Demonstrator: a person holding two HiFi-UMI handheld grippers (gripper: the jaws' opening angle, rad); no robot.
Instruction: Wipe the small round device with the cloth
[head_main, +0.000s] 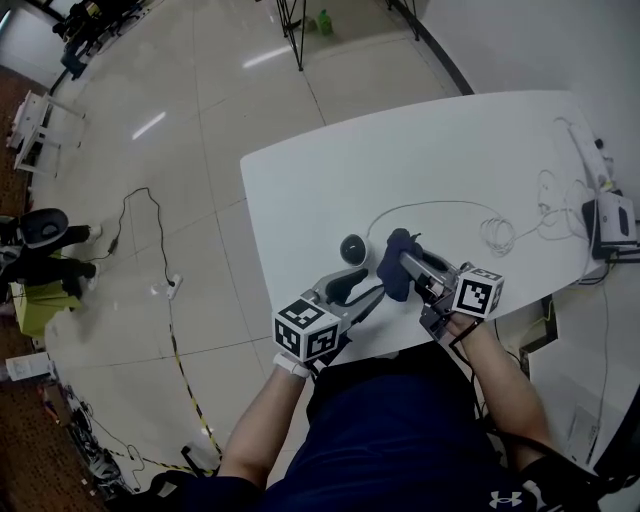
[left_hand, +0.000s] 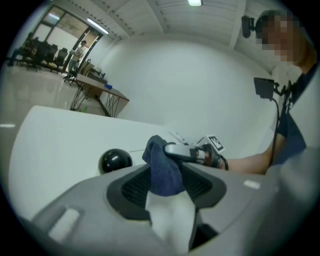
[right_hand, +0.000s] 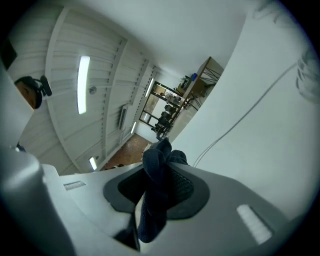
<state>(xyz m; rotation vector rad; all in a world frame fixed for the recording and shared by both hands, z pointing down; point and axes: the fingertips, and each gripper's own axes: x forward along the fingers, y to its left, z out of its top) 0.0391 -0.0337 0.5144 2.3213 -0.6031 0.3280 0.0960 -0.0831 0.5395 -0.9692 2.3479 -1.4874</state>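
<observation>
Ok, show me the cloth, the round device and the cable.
cloth (head_main: 390, 276): head view, its dark blue bunched middle.
round device (left_hand: 115, 160): left gripper view, its glossy black dome.
cable (head_main: 440, 203): head view, top of its white arc.

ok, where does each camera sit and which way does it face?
Head view: on the person's head, looking steeply down at the table; shows forearms, left gripper, right gripper.
Left gripper view: on the left gripper, looking along its open jaws at the cloth and round device; shows the right gripper and forearm.
Right gripper view: on the right gripper, rolled sideways, looking across the table; shows its jaws shut on the cloth.
Shared: cloth in all three; device in head and left gripper views.
</observation>
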